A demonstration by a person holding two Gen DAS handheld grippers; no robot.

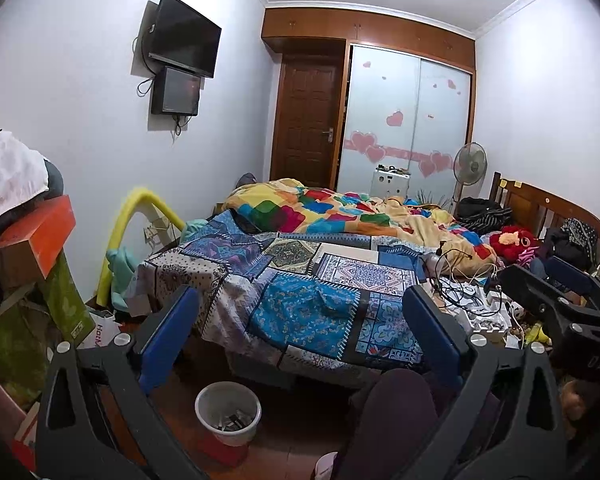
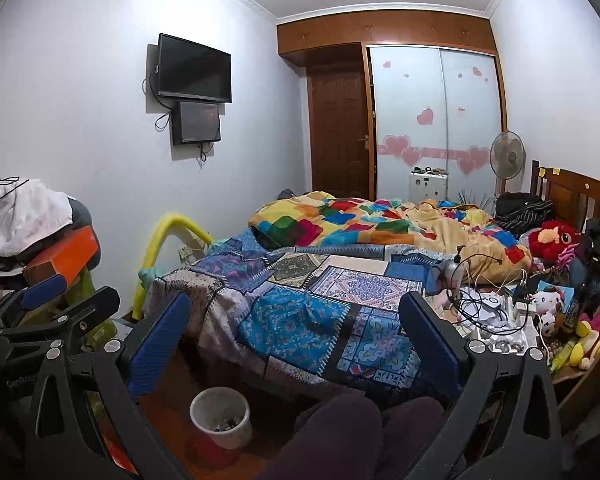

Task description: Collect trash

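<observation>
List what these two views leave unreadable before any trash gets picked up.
- Contents of the white bin: dark scraps, too small to identify in either view.
- Clutter at the bed's right edge: cables and small boxes tangled; which pieces are trash cannot be told.
- Floor under the bed: hidden by the patchwork cover.
- Left gripper and right gripper: open, empty; the floor near them is blocked by the person's knees.

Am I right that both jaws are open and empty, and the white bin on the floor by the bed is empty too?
Not quite. The left gripper and right gripper do have their jaws open and empty, and the white bin stands on the floor by the bed, but it is not empty: the left wrist view shows scraps of trash lying inside it.
</observation>
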